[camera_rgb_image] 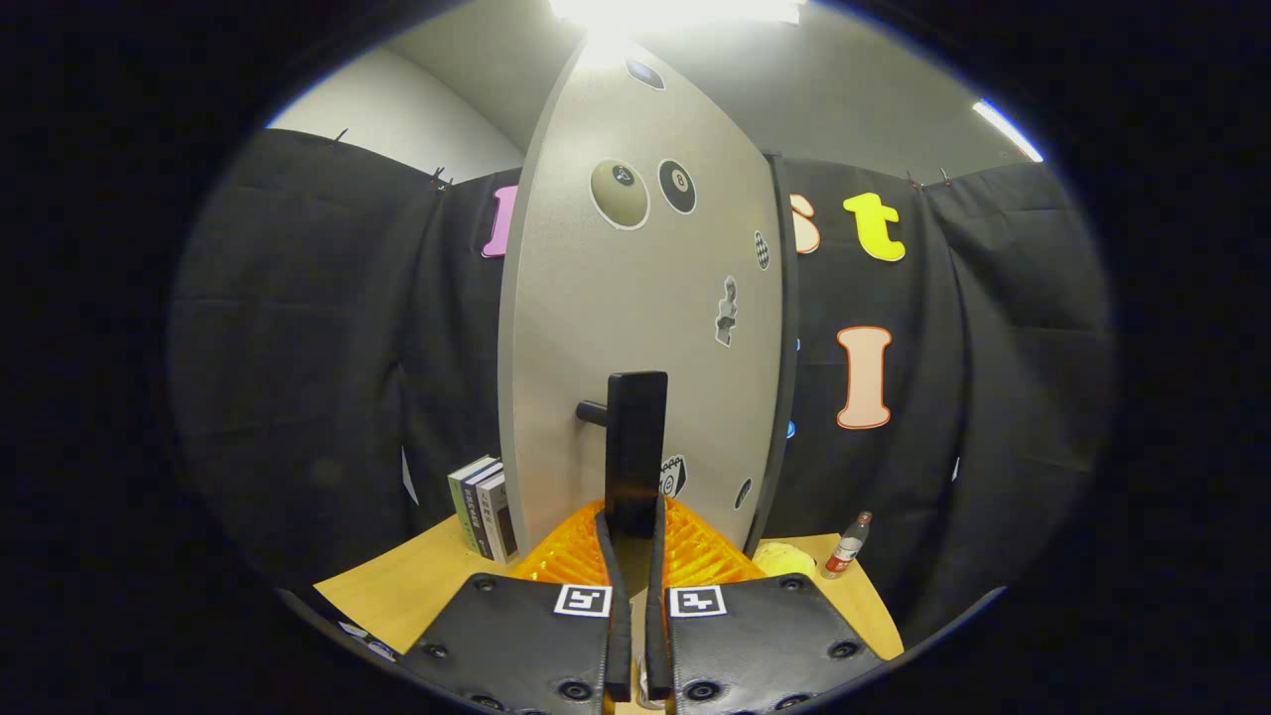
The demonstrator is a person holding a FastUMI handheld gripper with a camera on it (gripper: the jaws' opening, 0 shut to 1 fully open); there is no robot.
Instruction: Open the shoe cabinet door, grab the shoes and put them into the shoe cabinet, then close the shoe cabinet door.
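Cabinet door (635,328): grey, stickered, upright on the table (397,586), just ahead of the tongs (632,526). Handle (634,447): black bar, its lower end clenched between both fingers. Books (485,508): standing left of the door. Bottle (847,546): right, near the black cloth.

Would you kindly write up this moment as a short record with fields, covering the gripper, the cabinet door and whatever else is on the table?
hand-held gripper: hand-held gripper, fingers close together on the lower end of the door handle
door handle: black bar handle, upright, between the fingertips
cabinet door: grey shoe cabinet door with stickers, just ahead of the fingers
books: books standing left of the door
bottle: small bottle right of the door
table: wooden table
shoes: cannot tell
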